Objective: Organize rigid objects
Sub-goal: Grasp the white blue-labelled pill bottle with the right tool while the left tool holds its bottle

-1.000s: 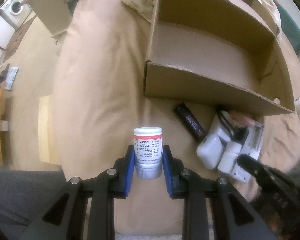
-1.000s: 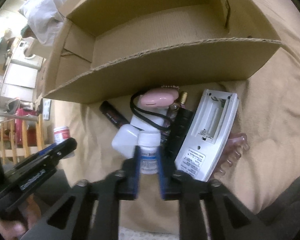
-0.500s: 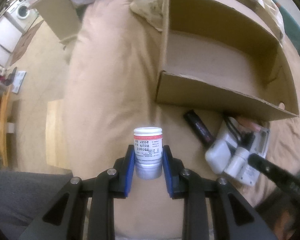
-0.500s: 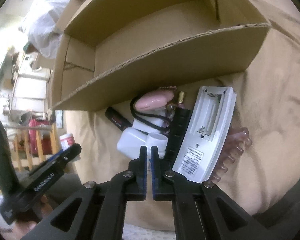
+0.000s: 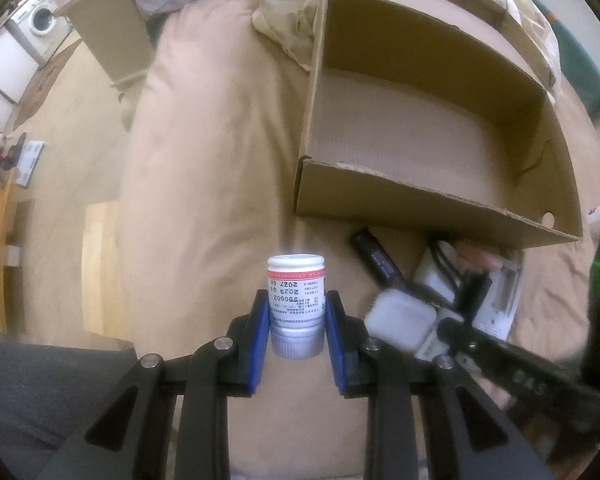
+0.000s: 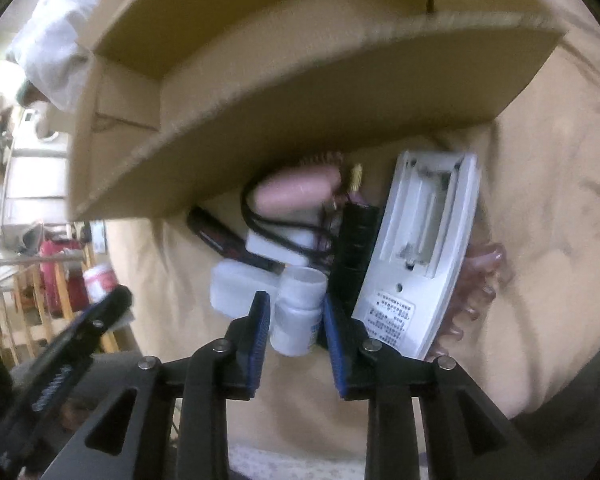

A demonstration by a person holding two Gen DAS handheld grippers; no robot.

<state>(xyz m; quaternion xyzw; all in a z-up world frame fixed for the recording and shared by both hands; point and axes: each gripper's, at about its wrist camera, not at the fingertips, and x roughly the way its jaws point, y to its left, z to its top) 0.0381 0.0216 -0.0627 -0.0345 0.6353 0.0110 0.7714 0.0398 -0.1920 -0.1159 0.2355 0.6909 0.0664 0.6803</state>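
The left tool (image 5: 296, 320) pinches a small jar (image 5: 296, 304) with a white cap and a printed label, holding it above the beige bed cover (image 5: 204, 184). The right tool (image 6: 294, 316) has its fingers spread around a white bottle (image 6: 298, 312); I cannot tell if the pads touch it. This bottle lies in a pile beside a white remote (image 6: 420, 256), a black pen-like stick (image 6: 220, 236) and a pink object (image 6: 296, 192). Just behind the pile stands an open cardboard box (image 5: 428, 196).
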